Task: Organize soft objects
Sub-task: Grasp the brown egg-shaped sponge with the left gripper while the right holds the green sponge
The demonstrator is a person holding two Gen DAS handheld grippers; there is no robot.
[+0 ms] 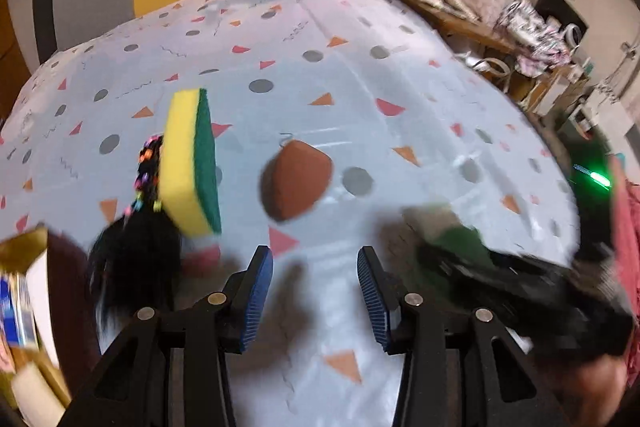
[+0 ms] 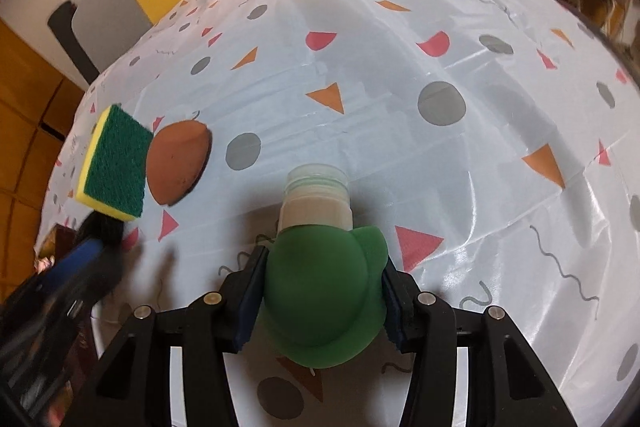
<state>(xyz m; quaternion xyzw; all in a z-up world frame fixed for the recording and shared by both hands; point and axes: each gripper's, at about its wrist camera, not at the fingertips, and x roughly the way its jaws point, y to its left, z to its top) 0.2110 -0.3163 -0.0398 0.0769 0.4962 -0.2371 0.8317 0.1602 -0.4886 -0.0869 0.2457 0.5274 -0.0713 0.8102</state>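
Nearest us, our right hand-held gripper clamps a green squeeze bottle above the bench's near edge, while our left hand-held gripper stands parted, holding nothing. Farther toward the left edge lie a brown sponge, a yellow-green sponge and a black hairpiece.

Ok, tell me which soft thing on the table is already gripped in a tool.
The green squeezable bottle with the clear cap, clamped in the right tool; the yellow-and-green sponge and brown makeup sponge lie loose.
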